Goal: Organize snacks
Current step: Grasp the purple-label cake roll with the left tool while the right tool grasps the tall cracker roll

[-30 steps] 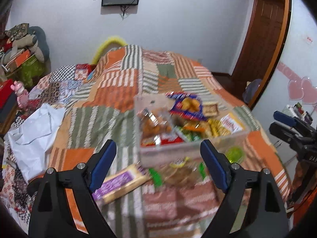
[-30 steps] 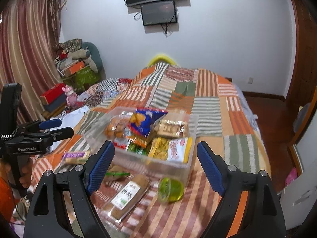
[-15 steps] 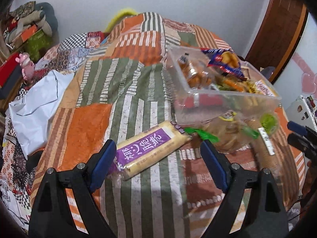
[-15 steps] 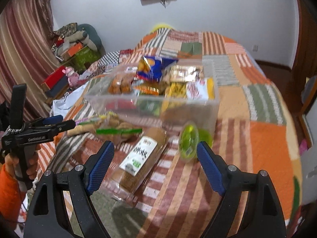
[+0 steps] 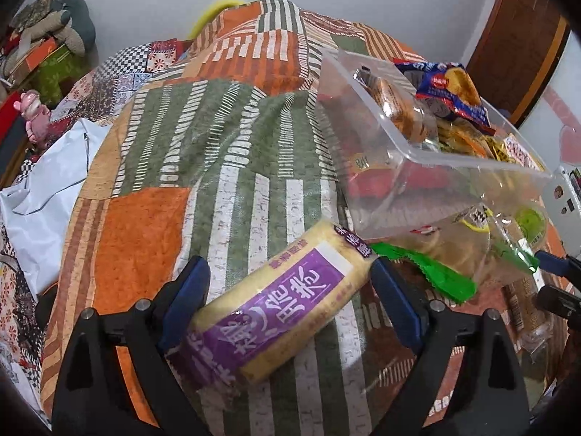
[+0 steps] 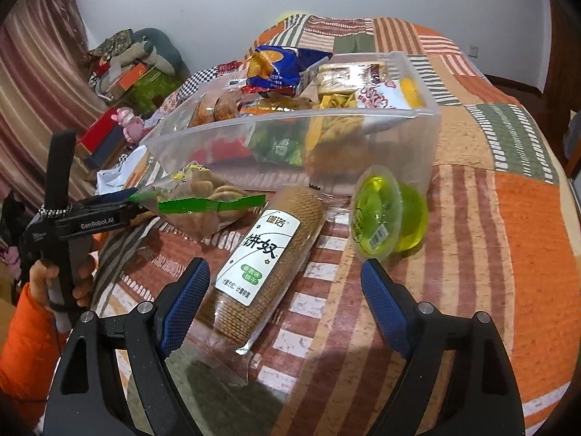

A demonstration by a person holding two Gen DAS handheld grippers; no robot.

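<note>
My left hand-held gripper [image 5: 288, 299] is sitting with its jaws spread wide around the purple-label biscuit roll [image 5: 279, 305]. The roll is lying diagonally on the bed quilt [image 5: 225, 152], between the blue pads; I can't tell if either pad is touching it.

My right hand-held gripper [image 6: 285, 299] is also standing open, gripping nothing. The brown cracker pack [image 6: 265, 254] is lying between its fingers, closer to the left one. The green jelly cup [image 6: 388, 214] is resting on its side just ahead of the right finger, near the clear bin [image 6: 363, 123].

The bin is holding several snack packs, with a blue chip bag [image 6: 279, 61] on top. The green-sealed cookie bag [image 6: 203, 200] is lying right in front of the bin.
</note>
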